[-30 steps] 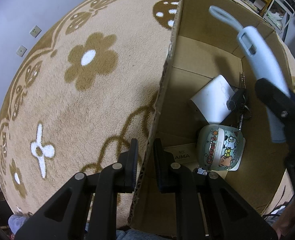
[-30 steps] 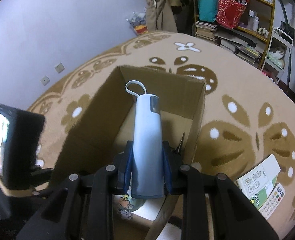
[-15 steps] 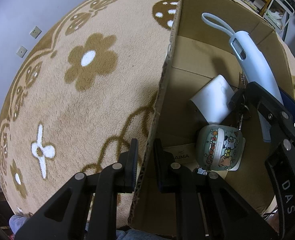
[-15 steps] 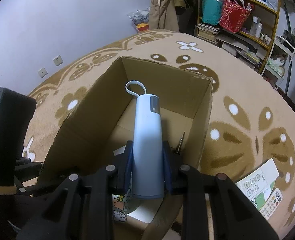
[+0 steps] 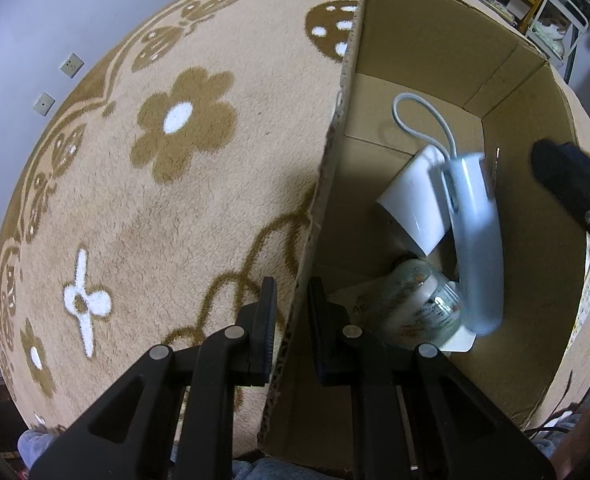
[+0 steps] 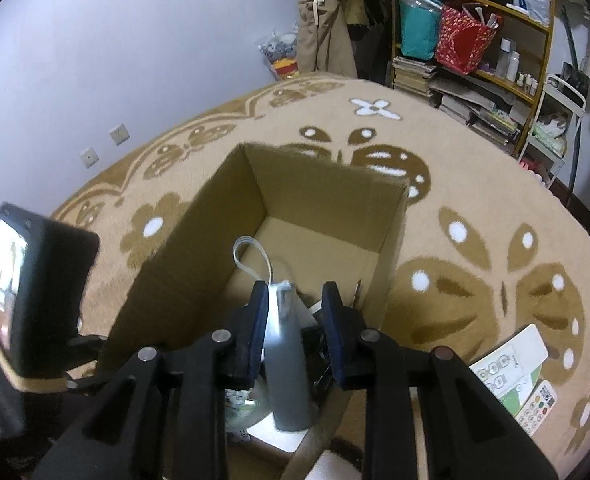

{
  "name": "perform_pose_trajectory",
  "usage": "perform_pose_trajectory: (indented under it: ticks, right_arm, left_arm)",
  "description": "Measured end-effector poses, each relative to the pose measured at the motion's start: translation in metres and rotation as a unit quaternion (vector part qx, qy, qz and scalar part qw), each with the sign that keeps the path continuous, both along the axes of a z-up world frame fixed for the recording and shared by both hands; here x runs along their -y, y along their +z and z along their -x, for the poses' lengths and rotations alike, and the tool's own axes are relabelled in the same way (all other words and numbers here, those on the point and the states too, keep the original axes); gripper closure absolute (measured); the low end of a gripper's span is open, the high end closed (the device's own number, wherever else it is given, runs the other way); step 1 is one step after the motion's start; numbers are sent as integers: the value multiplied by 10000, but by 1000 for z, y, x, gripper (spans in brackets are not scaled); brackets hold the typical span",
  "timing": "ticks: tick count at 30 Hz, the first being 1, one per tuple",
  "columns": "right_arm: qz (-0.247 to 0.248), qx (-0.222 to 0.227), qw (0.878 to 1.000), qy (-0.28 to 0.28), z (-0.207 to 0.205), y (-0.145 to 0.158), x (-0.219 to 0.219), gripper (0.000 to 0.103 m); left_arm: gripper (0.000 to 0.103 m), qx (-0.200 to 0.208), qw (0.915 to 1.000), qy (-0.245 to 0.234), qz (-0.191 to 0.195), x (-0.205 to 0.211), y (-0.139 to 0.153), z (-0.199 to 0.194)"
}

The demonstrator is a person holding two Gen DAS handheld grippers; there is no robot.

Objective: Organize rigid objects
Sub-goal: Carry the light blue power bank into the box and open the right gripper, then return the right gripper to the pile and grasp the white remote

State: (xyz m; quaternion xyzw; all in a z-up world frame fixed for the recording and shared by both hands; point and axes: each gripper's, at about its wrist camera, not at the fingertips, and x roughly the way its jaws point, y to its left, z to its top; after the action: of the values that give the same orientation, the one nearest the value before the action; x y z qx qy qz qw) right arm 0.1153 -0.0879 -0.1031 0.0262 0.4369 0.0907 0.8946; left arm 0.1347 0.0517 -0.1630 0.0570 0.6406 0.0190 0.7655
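Note:
An open cardboard box (image 5: pixel 423 52) stands on the flowered carpet; it also shows in the right wrist view (image 6: pixel 315 184). My left gripper (image 5: pixel 291 312) is shut on the box's left wall (image 5: pixel 319 216). A pale blue bottle with a loop strap (image 5: pixel 475 240) is blurred and free inside the box, over a glass cartoon jar (image 5: pixel 423 304) and a white box (image 5: pixel 411 204). My right gripper (image 6: pixel 295 320) is open above the box, its fingers apart from the bottle (image 6: pixel 287 368) below.
Flat cards and a remote-like pad (image 6: pixel 515 376) lie on the carpet right of the box. Cluttered shelves (image 6: pixel 475 40) stand at the back right. A wall with sockets (image 6: pixel 119 134) runs along the carpet's far left.
My right gripper has opened and let go of the blue bottle, which has dropped down into the box. My left gripper has kept its hold on the box wall.

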Motion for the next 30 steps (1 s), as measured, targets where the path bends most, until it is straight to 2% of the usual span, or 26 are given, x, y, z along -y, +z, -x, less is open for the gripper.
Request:
perform_pose_trajectory:
  ticks: [2,4,5,12,13,21,30]
  right_arm:
    - [18,70,10000,-45,0,5,5,65]
    - [88,141,9998,-147,-1,9,12,52]
    - [104,161,9996,-209,-1,10,17,48]
    - [-1,253,9953,-932,-3,25,69,8]
    - [12,255,9942,-1045,-3,25,76,5]
    - [14,-93,9819,-1893,-7,6,135,5]
    - [5,-848,9627,-2571,-10,-40,182,4]
  left_arm:
    - [88,-3,10000,1,18,0,0,0]
    - [88,-18,10000,29,64,-2,0,0]
    - [88,-14,10000,34,65,-2,0,0]
    - [88,-13,10000,12,29,-1,0,0]
    - [88,-12,10000,14,31,-1,0,0]
    - [88,-11,10000,28,32,-1,0,0]
    - [89,-18,10000,27,29,-2,0,-1]
